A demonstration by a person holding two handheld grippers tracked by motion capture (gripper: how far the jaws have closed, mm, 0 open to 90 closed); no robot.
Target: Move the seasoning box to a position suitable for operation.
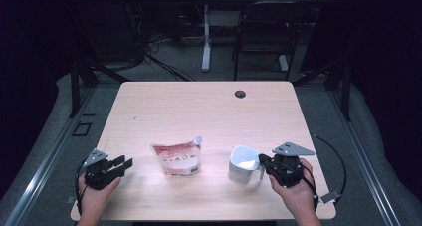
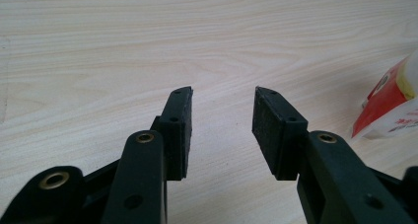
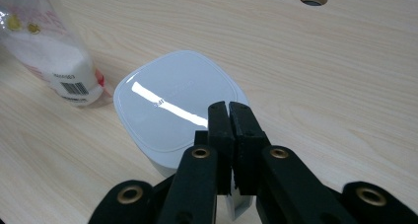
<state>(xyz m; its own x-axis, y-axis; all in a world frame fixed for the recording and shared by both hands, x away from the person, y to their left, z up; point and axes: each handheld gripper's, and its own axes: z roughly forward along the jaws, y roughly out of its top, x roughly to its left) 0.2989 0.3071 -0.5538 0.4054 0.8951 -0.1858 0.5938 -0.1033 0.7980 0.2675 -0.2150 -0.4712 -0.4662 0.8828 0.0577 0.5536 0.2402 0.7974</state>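
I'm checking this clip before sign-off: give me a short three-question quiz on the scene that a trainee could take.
1. True or false: the right hand-held gripper is shut on the handle of the white cup.
2. Which thing stands between the two grippers on the table? A) a glass bottle B) a red-and-white pouch C) a metal bowl
3. How do the jaws of the left hand-held gripper stand, and what is between them?

Key
1. True; the handle is pinched between the pads.
2. B
3. Apart, with only bare tabletop between them.
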